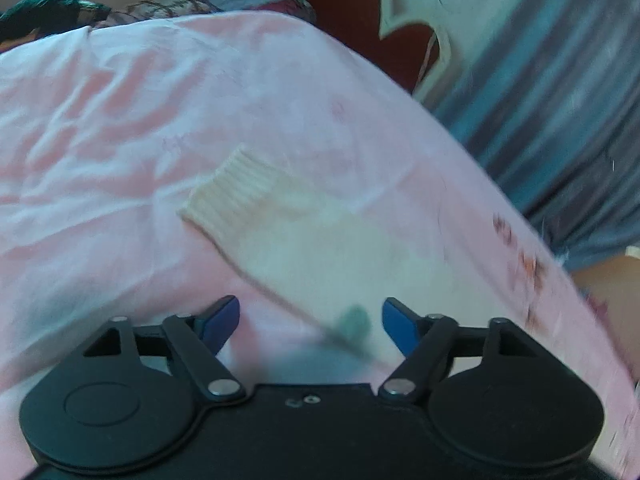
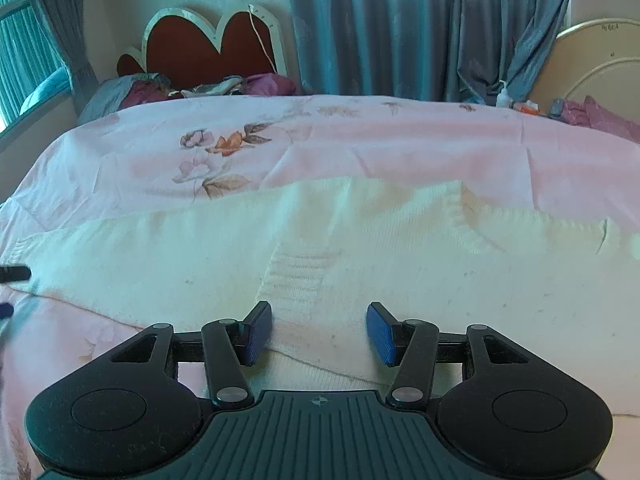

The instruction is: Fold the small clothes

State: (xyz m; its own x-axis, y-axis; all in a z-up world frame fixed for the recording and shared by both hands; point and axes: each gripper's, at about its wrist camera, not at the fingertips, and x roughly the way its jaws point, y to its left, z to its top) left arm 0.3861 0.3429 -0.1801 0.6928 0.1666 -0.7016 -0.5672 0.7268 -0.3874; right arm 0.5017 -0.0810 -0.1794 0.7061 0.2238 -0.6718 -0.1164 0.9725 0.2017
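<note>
A small cream knitted sweater (image 2: 360, 248) lies spread flat on the pink floral bedsheet (image 2: 280, 148). In the right wrist view its ribbed cuff (image 2: 296, 284) lies folded over the body, just ahead of my open, empty right gripper (image 2: 320, 330). In the left wrist view, which is blurred, a sleeve with a ribbed cuff (image 1: 236, 188) stretches away from my open, empty left gripper (image 1: 311, 326), which hovers over the sweater's edge (image 1: 320, 264). The left gripper's tips (image 2: 14, 274) show at the far left of the right wrist view.
A red heart-shaped headboard (image 2: 208, 44) with crumpled clothes (image 2: 224, 86) stands at the bed's far end. Blue-grey curtains (image 2: 400, 24) hang behind. A bottle and small items (image 2: 520, 102) sit at the far right edge. The bed's edge (image 1: 520, 220) drops off to the right in the left wrist view.
</note>
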